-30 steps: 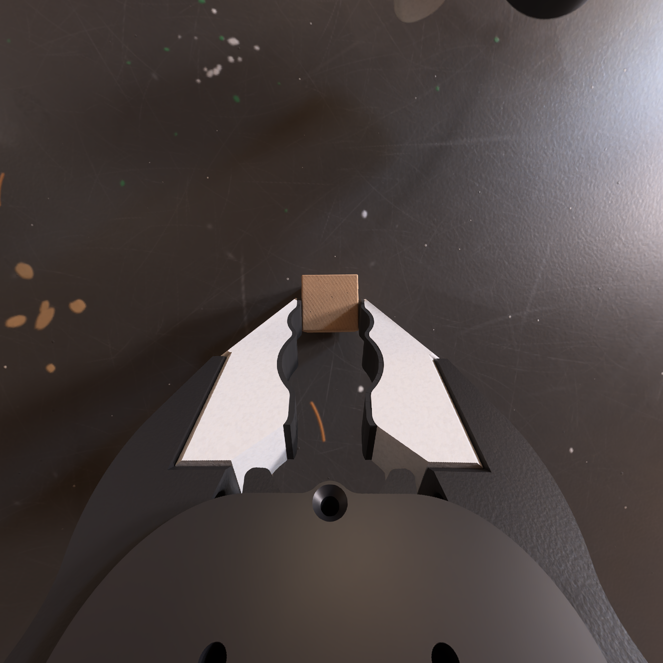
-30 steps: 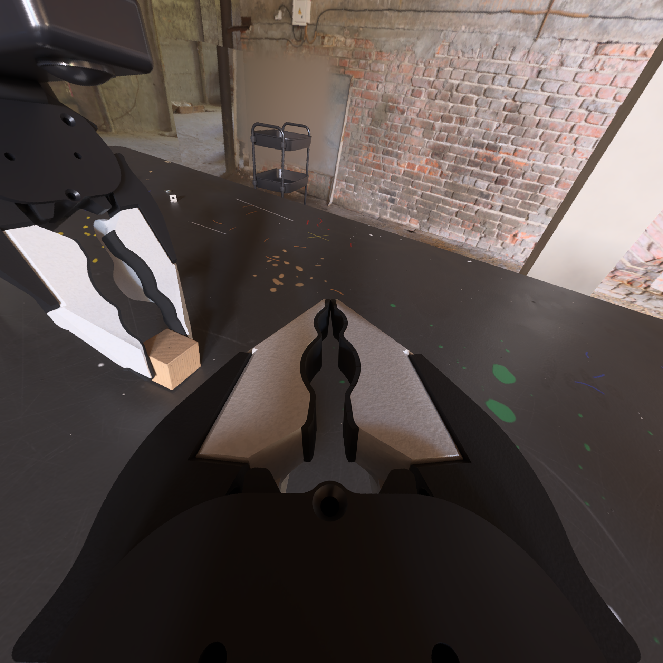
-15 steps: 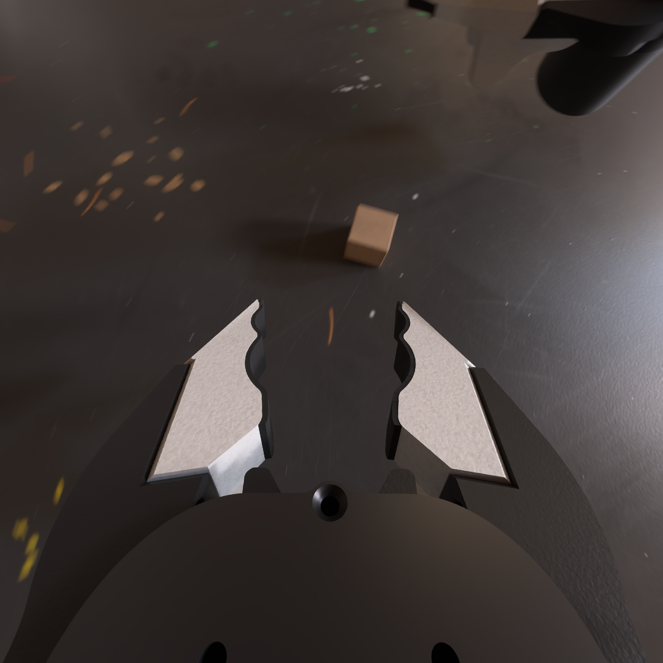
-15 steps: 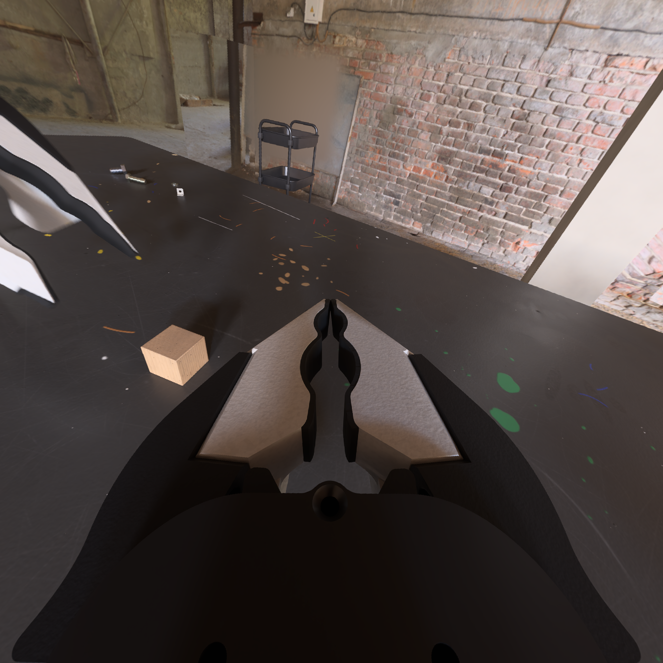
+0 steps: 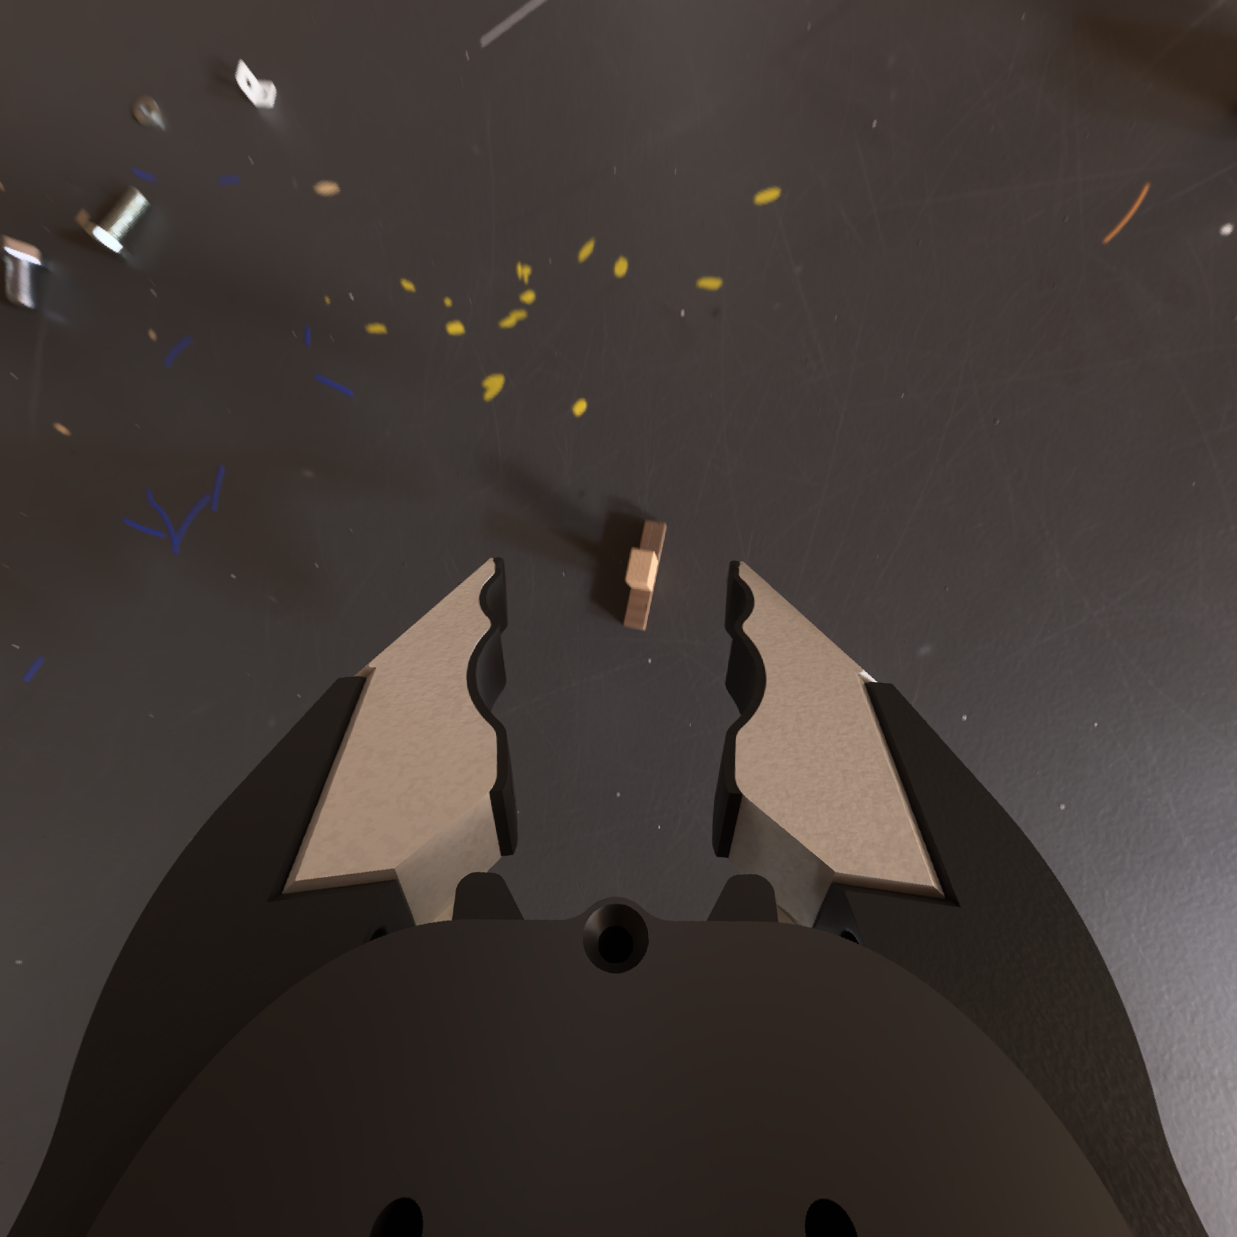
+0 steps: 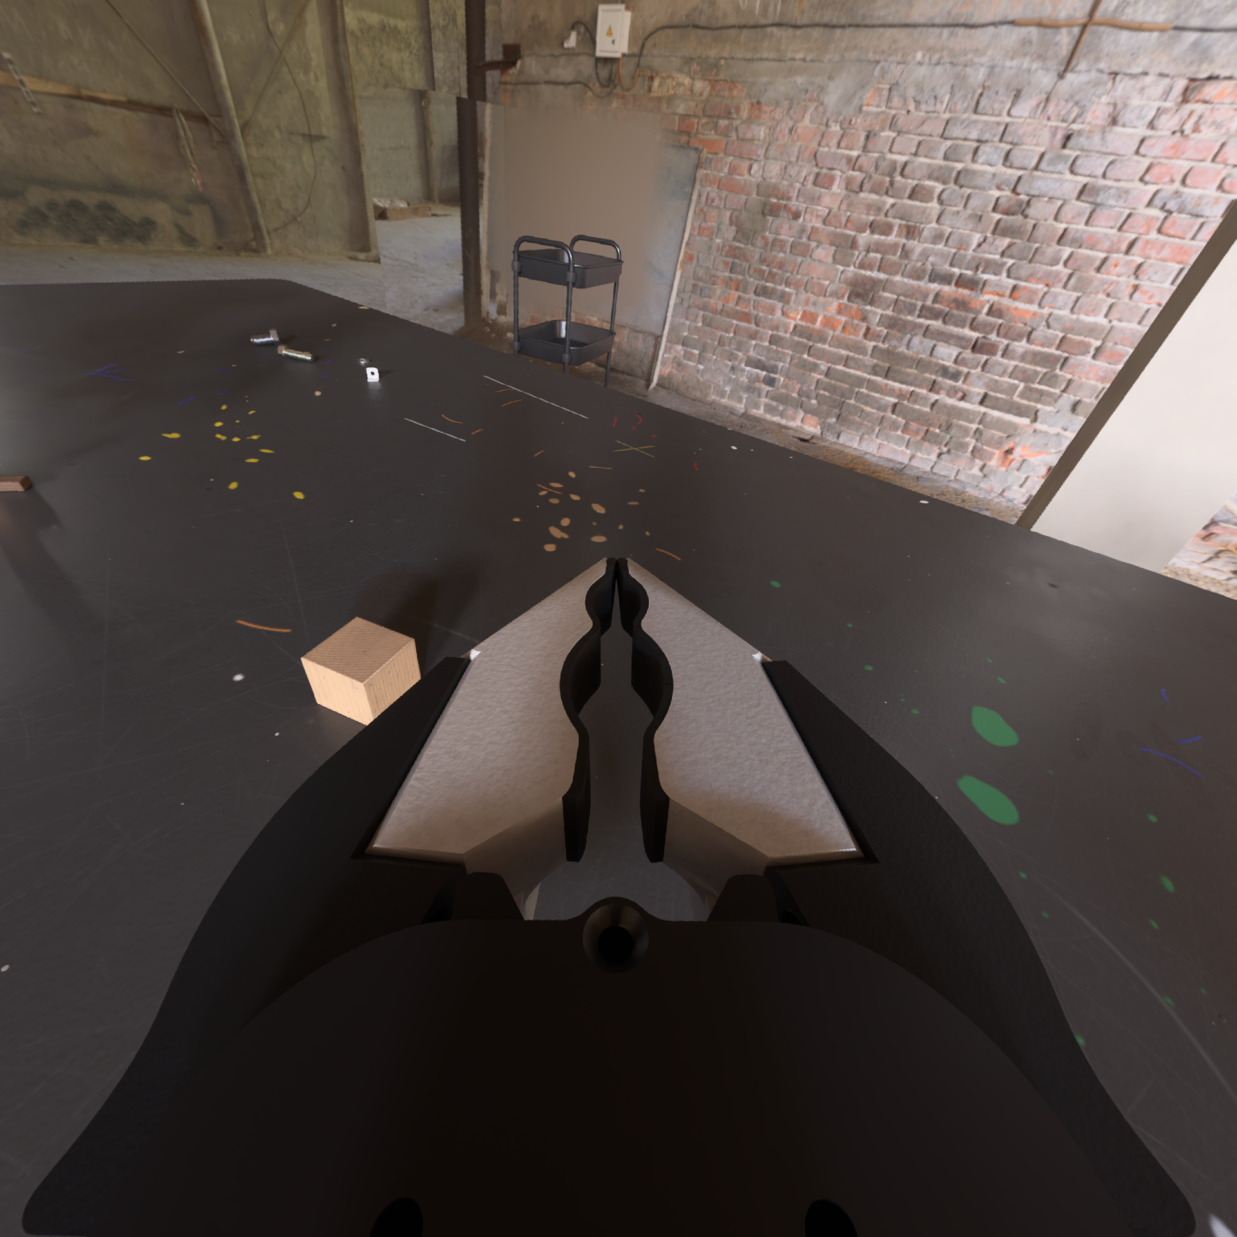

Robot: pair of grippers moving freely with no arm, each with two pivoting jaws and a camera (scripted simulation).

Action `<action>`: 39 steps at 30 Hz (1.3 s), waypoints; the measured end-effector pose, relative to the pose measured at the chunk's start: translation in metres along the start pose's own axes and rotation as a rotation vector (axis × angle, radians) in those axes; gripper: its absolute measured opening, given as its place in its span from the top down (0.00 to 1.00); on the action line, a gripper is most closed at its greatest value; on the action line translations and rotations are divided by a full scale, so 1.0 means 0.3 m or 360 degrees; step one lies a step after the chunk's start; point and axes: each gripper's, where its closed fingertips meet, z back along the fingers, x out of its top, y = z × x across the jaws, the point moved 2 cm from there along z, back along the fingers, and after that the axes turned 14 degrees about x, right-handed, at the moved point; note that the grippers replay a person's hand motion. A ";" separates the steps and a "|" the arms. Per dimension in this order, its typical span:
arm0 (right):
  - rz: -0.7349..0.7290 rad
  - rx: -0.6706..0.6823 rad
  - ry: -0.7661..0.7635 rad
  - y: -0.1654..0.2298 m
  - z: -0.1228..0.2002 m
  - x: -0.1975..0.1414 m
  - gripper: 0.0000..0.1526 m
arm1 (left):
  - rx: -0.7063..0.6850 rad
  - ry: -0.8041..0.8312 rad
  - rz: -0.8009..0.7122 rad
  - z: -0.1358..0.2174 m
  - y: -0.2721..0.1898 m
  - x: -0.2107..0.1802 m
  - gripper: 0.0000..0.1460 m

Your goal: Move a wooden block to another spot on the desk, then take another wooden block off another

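Wooden cube (image 6: pixel 361 669) is sitting free on the dark desk (image 6: pixel 201 837) now, just left of the right gripper (image 6: pixel 616 563). A sec ago the left gripper (image 5: pixel 614 569) had it pinched at the tips, half a sec ago it had let go and backed off, and now it's swung away completely and isn't in the right wrist view anymore. So imo step 1 (move a block to another spot) looks done.

Left tongs are spread wide w/ nothing between them, now looking down at a small stack: little light block (image 5: pixel 641 567) sitting on a longer flat brown block (image 5: pixel 639 579), roughly centred on it. Stack sits just ahead of the tips, a bit right of the centreline between them. Reads like the lineup for step 2, taking the top one off. Top block is tiny vs the gap, so prob needs a slight shift right + careful close or it'll nudge the bottom piece too.

Right tongs are closed tip to tip, holding nothing, hovering low.

Room: plenty of bare desk around the stack, only paint flecks (image 5: pixel 495 385) nearby. Bolts (image 5: pixel 120 217) and a small bracket (image 5: pixel 254 84) are well off to the upper left. Far desk edge (image 6: pixel 837 462) is well apart from the cube. Cart (image 6: pixel 567 301) and brick wall are beyond the desk, no issue.
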 end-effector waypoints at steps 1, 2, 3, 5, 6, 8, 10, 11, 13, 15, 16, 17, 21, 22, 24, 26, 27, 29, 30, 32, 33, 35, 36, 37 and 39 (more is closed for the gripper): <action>-0.0002 0.0002 0.0000 0.000 0.000 0.000 1.00 | -0.0024 0.0020 0.0010 -0.006 0.000 -0.017 0.57; 0.0000 0.0004 0.0000 0.001 0.000 0.000 1.00 | -0.0064 0.0030 0.0025 -0.012 -0.005 -0.029 0.60; 0.0003 0.0006 0.0001 0.001 -0.001 0.000 1.00 | -0.0102 0.0034 0.0038 -0.019 -0.011 -0.037 0.63; 0.0008 0.0014 0.0007 0.004 -0.002 -0.001 1.00 | -0.0124 0.0054 0.0038 -0.038 -0.014 -0.050 0.67; 0.0009 0.0017 0.0010 0.004 -0.003 -0.002 1.00 | -0.0118 0.0071 0.0027 -0.048 -0.013 -0.056 0.69; 0.0008 0.0021 0.0010 0.005 -0.003 -0.002 1.00 | -0.0119 0.0100 0.0000 -0.067 -0.013 -0.063 0.72; 0.0000 0.0025 0.0006 0.004 -0.002 -0.002 1.00 | -0.0149 0.0113 -0.0028 -0.082 -0.020 -0.067 0.76; -0.0004 0.0028 0.0003 0.004 -0.002 -0.002 1.00 | -0.0160 0.0119 -0.0046 -0.089 -0.024 -0.068 0.78; -0.0009 0.0031 0.0001 0.004 -0.001 -0.002 1.00 | -0.0164 0.0133 -0.0087 -0.098 -0.028 -0.070 0.81; -0.0010 0.0035 0.0001 0.004 -0.001 -0.002 1.00 | -0.0176 0.0138 -0.0114 -0.104 -0.033 -0.070 0.83; -0.0010 0.0038 0.0002 0.005 -0.002 -0.002 1.00 | -0.0188 0.0137 -0.0118 -0.105 -0.035 -0.069 0.84; -0.0010 0.0040 0.0002 0.005 -0.002 -0.002 1.00 | -0.0193 0.0135 -0.0120 -0.106 -0.036 -0.069 0.85; -0.0014 0.0049 0.0002 0.007 -0.002 -0.003 1.00 | -0.0202 0.0126 -0.0135 -0.104 -0.041 -0.071 0.89; -0.0015 0.0051 0.0003 0.007 -0.002 -0.003 1.00 | -0.0207 0.0123 -0.0144 -0.104 -0.043 -0.071 0.90; -0.0017 0.0053 0.0002 0.007 -0.002 -0.003 1.00 | -0.0216 0.0122 -0.0166 -0.104 -0.046 -0.069 0.92; -0.0020 0.0054 0.0000 0.007 -0.002 -0.003 1.00 | -0.0222 0.0123 -0.0179 -0.106 -0.045 -0.067 0.92; -0.0021 0.0055 0.0000 0.007 -0.001 -0.003 1.00 | -0.0223 0.0125 -0.0177 -0.108 -0.044 -0.065 0.92; -0.0024 0.0056 -0.0001 0.007 -0.001 -0.003 1.00 | -0.0242 0.0134 -0.0159 -0.111 -0.043 -0.063 0.92; -0.0026 0.0058 -0.0002 0.007 -0.001 -0.003 1.00 | -0.0254 0.0138 -0.0153 -0.112 -0.043 -0.062 0.91; -0.0028 0.0059 -0.0002 0.007 -0.001 -0.003 1.00 | -0.0278 0.0138 -0.0164 -0.112 -0.044 -0.061 0.91; -0.0028 0.0059 -0.0002 0.007 -0.001 -0.003 1.00 | -0.0290 0.0136 -0.0176 -0.112 -0.046 -0.061 0.92; -0.0029 0.0061 -0.0001 0.007 -0.001 -0.003 1.00 | -0.0305 0.0127 -0.0205 -0.111 -0.049 -0.060 0.94; -0.0029 0.0062 -0.0001 0.008 -0.002 -0.003 1.00 | -0.0309 0.0124 -0.0215 -0.111 -0.050 -0.060 0.94; -0.0030 0.0065 -0.0002 0.008 -0.002 -0.003 1.00 | -0.0315 0.0123 -0.0221 -0.111 -0.051 -0.059 0.94; -0.0032 0.0069 -0.0002 0.009 -0.003 -0.003 1.00 | -0.0336 0.0116 -0.0221 -0.112 -0.054 -0.057 0.94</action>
